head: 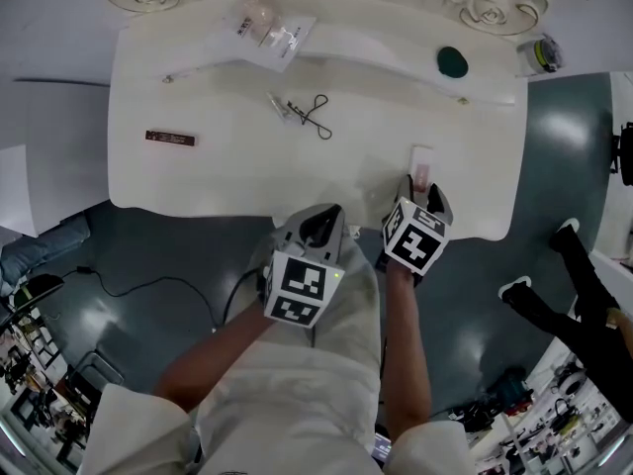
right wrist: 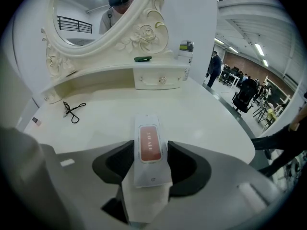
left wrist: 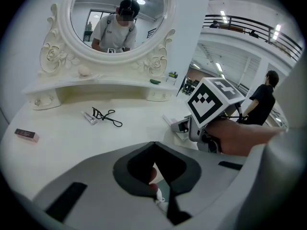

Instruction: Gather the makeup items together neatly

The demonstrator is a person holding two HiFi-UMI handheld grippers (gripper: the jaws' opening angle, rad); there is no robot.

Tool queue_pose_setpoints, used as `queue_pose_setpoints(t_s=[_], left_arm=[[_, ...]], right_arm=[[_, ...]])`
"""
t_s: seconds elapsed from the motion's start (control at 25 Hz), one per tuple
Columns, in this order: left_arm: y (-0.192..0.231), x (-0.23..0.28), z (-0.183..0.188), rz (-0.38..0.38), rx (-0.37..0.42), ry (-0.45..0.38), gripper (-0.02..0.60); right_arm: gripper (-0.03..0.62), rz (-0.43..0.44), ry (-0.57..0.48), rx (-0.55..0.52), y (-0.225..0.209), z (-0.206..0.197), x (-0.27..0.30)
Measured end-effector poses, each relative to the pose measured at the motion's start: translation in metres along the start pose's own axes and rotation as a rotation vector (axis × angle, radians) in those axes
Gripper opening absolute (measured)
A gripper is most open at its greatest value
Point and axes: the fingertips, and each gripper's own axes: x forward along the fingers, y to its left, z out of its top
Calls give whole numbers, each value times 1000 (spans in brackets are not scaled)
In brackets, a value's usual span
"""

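Observation:
A white packet with a red label (right wrist: 149, 147) sits between the jaws of my right gripper (right wrist: 149, 153), whose pads press on its two long edges. In the head view that gripper (head: 421, 194) is at the dressing table's near edge, and the packet (head: 421, 160) sticks out over the tabletop. My left gripper (head: 322, 220) hangs off the table in front of the person, jaws together, with nothing seen in them (left wrist: 154, 145). Farther off lie a black eyelash curler (head: 315, 115), a small tube (head: 279, 106), a brown stick box (head: 170, 138), a thin stick (head: 198, 70) and a clear puff packet (head: 265, 30).
The white dressing table (head: 227, 181) has a raised back shelf with a green item (head: 452, 61) and a small jar (head: 541, 54). An ornate round mirror (left wrist: 120, 13) stands behind it. A person in black (head: 584, 300) is on the floor at the right.

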Motion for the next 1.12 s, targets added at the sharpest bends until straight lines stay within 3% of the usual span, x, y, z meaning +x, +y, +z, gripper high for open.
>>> queue_pose_setpoints(t_s=[0.8, 1.12], left_arm=[[9, -4, 9, 12, -2, -2, 5], [15, -16, 21, 45, 16, -10, 5]], right_arm=[[250, 39, -75, -67, 11, 8, -22], [229, 118, -142, -122, 30, 17, -39]])
